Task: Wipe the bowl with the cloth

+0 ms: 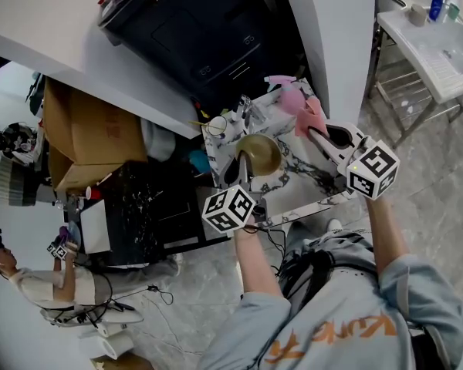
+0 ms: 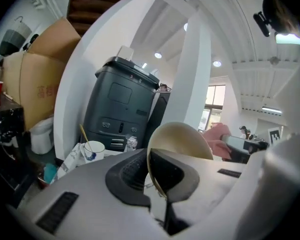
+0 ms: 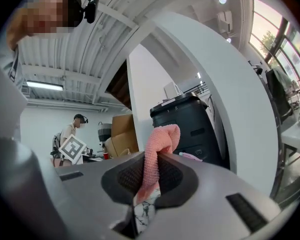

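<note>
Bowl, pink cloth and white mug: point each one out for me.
bowl (image 2: 182,140), left gripper view, pale curved wall above the jaws.
pink cloth (image 3: 162,136), right gripper view, fold standing above the jaws.
white mug (image 2: 93,153), left gripper view, side wall.

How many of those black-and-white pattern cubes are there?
3: one black-and-white marker cube on the left tool, one on the right tool, one held by the other person at lower left. More may be hidden.

one bowl (image 1: 260,153), one cloth (image 1: 302,108), two hand-held grippers (image 1: 244,169) (image 1: 315,133)
</note>
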